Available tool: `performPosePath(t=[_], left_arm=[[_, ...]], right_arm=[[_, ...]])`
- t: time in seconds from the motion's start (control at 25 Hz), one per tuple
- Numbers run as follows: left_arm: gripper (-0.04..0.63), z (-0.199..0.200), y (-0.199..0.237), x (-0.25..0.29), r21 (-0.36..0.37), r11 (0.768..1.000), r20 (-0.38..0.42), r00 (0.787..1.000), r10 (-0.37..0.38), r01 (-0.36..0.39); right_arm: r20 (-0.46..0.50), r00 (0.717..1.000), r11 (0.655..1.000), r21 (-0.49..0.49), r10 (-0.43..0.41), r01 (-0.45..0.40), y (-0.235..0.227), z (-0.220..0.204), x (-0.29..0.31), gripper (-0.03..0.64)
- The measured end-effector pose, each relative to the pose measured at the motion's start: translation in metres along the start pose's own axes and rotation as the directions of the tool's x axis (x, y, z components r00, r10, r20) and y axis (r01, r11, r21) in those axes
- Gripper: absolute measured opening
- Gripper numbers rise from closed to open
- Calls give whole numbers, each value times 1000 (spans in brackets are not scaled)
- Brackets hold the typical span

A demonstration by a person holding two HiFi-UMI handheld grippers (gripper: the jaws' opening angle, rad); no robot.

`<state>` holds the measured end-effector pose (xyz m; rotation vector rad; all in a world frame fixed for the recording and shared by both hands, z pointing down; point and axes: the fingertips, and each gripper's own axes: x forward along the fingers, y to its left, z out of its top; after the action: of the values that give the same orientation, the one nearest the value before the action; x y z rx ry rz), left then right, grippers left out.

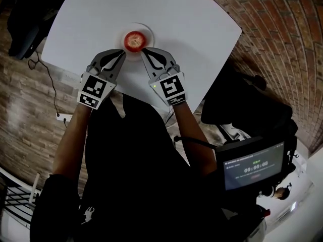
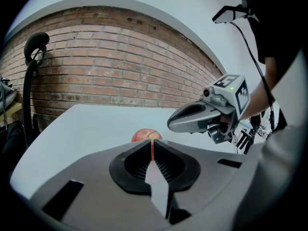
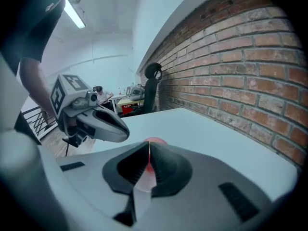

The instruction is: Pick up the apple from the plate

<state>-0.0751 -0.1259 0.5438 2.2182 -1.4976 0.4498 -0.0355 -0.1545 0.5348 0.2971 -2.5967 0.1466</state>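
A red apple (image 1: pixel 135 41) sits on a small white plate (image 1: pixel 149 33) on the white table. Both grippers hover just in front of it, tips converging on the plate's near side. My left gripper (image 1: pixel 122 53) is shut with nothing in it, its tip just left of the apple. My right gripper (image 1: pixel 144 51) is also shut and empty, just right of the apple. In the left gripper view the apple (image 2: pixel 146 135) peeks over the closed jaws, with the right gripper (image 2: pixel 172 123) beside it. In the right gripper view the apple (image 3: pixel 155 142) shows beyond the jaws, and the left gripper (image 3: pixel 124 130) at left.
The white table (image 1: pixel 192 19) ends in a curved edge at the right, near a brick wall (image 1: pixel 282 29). A dark chair (image 1: pixel 25 24) stands at the table's left. A device with a lit screen (image 1: pixel 254 166) hangs at the lower right.
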Motion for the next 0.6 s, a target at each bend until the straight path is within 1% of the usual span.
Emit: performPosePath(t=[0.12, 0.44, 0.6], left_arm=[[8, -4, 0, 9, 11, 1000, -9, 1000, -3, 3], [8, -13, 5, 21, 8, 1000, -18, 1000, 6, -6], [16, -14, 4, 23, 10, 1000, -14, 1000, -6, 6]], right_arm=[[0, 1000, 1000, -2, 5, -5, -1, -2, 1, 3], [-3, 1000, 1000, -2, 9, -9, -4, -4, 3, 3], [-6, 1000, 1000, 1, 7, -7, -3, -4, 3, 3]])
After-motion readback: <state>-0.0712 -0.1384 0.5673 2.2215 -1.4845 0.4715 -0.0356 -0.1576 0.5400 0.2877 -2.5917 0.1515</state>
